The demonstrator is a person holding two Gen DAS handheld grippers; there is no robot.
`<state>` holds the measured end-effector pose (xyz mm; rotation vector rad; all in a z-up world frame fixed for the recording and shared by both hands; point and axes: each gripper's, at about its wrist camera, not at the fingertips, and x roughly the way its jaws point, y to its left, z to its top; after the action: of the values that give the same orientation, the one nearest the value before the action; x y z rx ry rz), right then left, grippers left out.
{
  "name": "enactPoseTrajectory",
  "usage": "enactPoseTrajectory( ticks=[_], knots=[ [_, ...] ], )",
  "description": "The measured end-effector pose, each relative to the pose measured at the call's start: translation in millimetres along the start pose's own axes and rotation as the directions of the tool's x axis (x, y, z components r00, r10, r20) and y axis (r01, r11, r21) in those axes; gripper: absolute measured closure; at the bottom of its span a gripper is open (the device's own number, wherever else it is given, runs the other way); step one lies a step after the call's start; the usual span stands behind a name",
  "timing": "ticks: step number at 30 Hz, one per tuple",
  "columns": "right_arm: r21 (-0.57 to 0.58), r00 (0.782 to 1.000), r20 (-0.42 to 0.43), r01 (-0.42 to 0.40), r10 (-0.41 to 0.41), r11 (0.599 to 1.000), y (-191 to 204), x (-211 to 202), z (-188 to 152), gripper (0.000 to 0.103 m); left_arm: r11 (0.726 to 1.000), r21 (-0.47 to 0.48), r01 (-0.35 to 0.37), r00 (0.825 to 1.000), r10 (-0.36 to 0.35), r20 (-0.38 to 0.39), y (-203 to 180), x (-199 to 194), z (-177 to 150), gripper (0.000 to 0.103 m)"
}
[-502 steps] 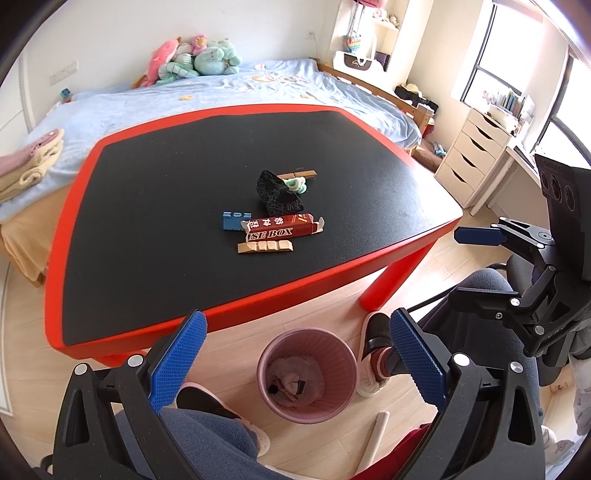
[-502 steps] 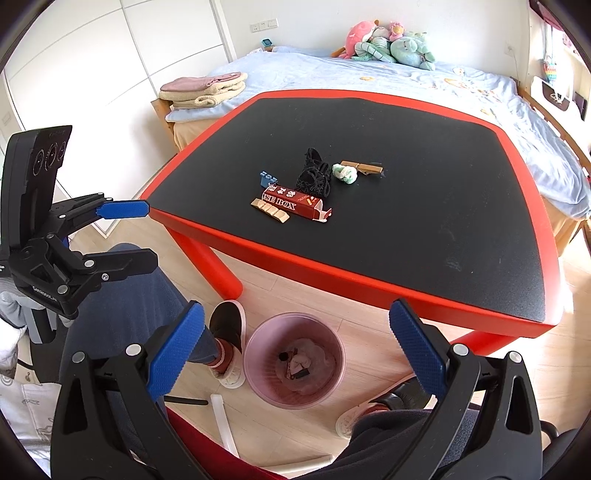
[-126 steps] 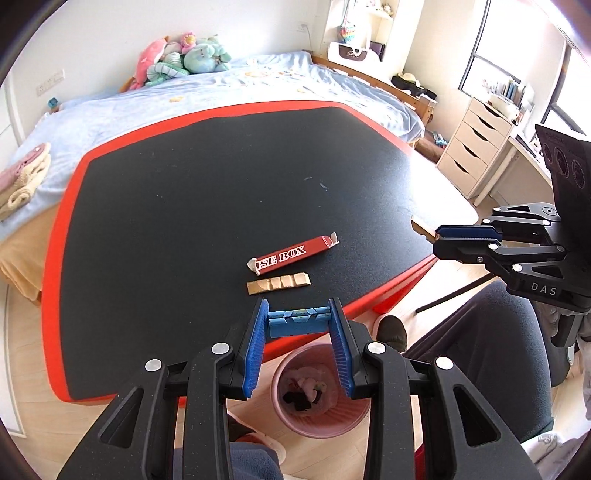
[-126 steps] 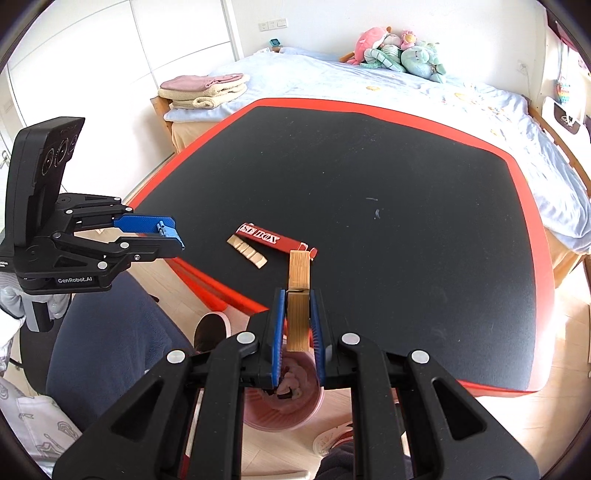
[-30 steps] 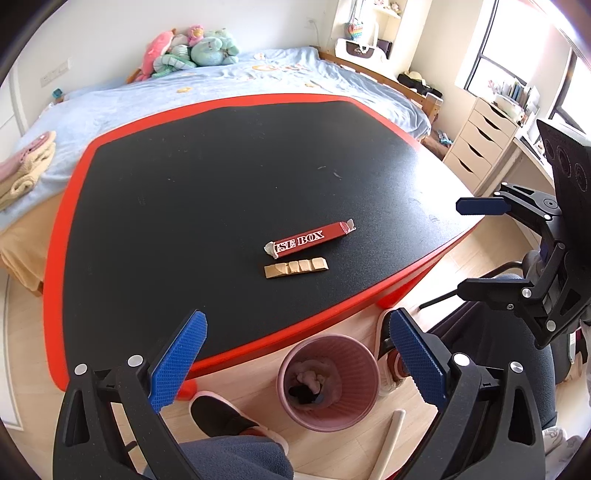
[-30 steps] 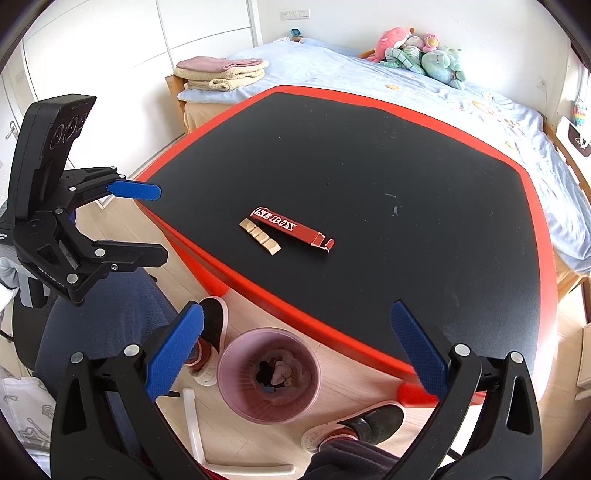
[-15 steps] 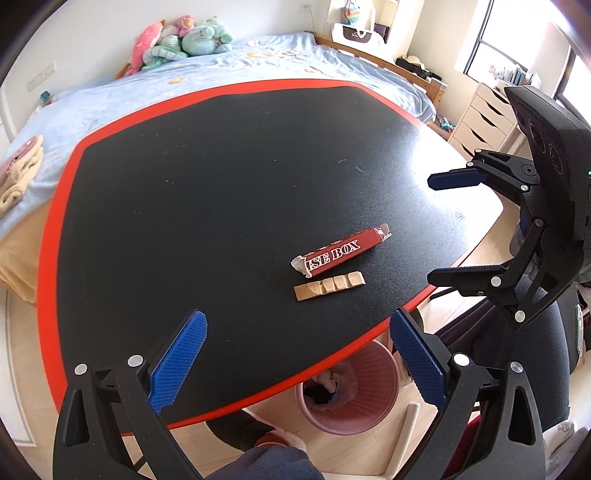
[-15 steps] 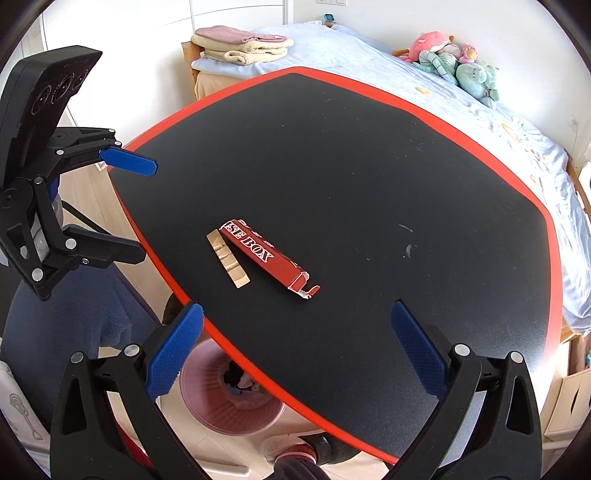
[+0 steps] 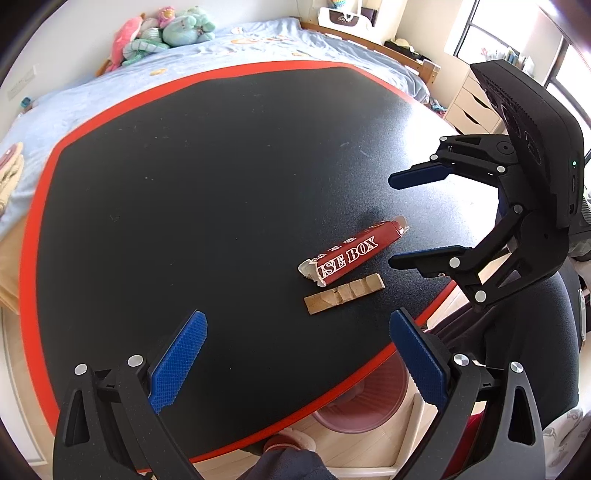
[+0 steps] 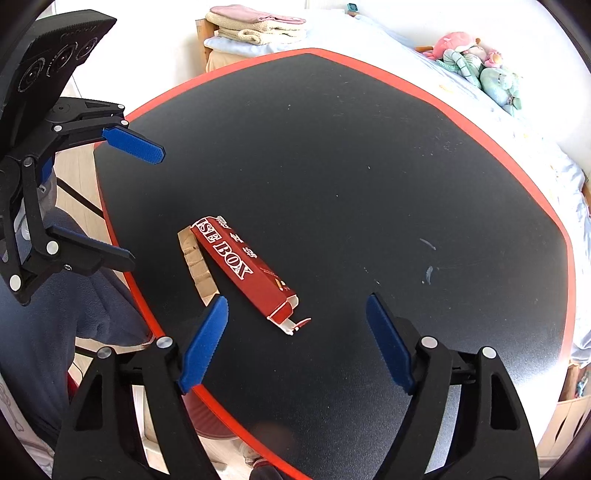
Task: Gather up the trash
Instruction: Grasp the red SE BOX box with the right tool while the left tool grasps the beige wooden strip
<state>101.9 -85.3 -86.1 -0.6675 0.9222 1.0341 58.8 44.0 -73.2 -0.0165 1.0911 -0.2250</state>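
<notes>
A flattened red carton (image 9: 354,253) lettered "BOX" lies on the black table (image 9: 184,184) near its front edge, with a tan cardboard strip (image 9: 344,294) beside it. Both also show in the right wrist view: the carton (image 10: 243,267) and the strip (image 10: 195,264). My left gripper (image 9: 297,360) is open and empty, over the table short of the strip. My right gripper (image 10: 297,338) is open and empty, its jaws standing wide just short of the carton's open end; it also shows in the left wrist view (image 9: 406,219). The pink trash bin (image 9: 364,402) stands on the floor under the table edge.
The table has a red rim (image 9: 37,229). A bed with plush toys (image 9: 166,33) stands behind it. Folded towels (image 10: 258,27) lie at the bed's end. A white drawer unit (image 9: 476,107) stands at the right. The person's legs and slipper (image 9: 291,443) are by the bin.
Both grippers have moved forward from over the floor and bin to over the table, closing in on the carton and strip. Both stay open.
</notes>
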Motion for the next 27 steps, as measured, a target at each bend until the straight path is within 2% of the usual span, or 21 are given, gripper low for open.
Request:
enactPoseTrajectory(
  ticks=[7,10,15,17,21,27],
  knots=[
    [-0.033,0.999,0.003,-0.034,0.034,0.999,3.6,7.7,5.8,0.047,1.0,0.027,0.009,1.0,-0.009,-0.012,1.8,8.8,5.1,0.008],
    [-0.035,0.999,0.005,-0.05,0.05,0.998,6.9,9.2,7.7,0.059,0.999,0.036,0.012,1.0,-0.012,-0.015,0.9,12.7,9.6,0.008],
    [-0.021,0.998,0.011,-0.064,0.065,0.998,4.8,9.4,8.6,0.085,0.996,0.079,0.032,0.999,-0.031,-0.017,-4.7,17.9,13.8,0.008],
    [-0.01,0.998,0.01,-0.067,0.067,0.998,3.7,9.1,8.9,0.089,0.993,0.11,0.043,0.999,-0.041,-0.021,-7.1,21.1,15.6,0.008],
    [0.028,0.998,0.013,-0.062,0.062,0.998,0.0,7.0,9.9,0.089,0.981,0.184,0.062,0.998,-0.056,-0.038,-13.2,26.7,19.5,0.008],
    [0.08,0.998,0.034,-0.047,0.045,0.996,-8.7,0.1,7.4,0.089,0.946,0.319,0.065,0.997,-0.052,-0.05,-20.9,37.5,22.4,0.008]
  ],
)
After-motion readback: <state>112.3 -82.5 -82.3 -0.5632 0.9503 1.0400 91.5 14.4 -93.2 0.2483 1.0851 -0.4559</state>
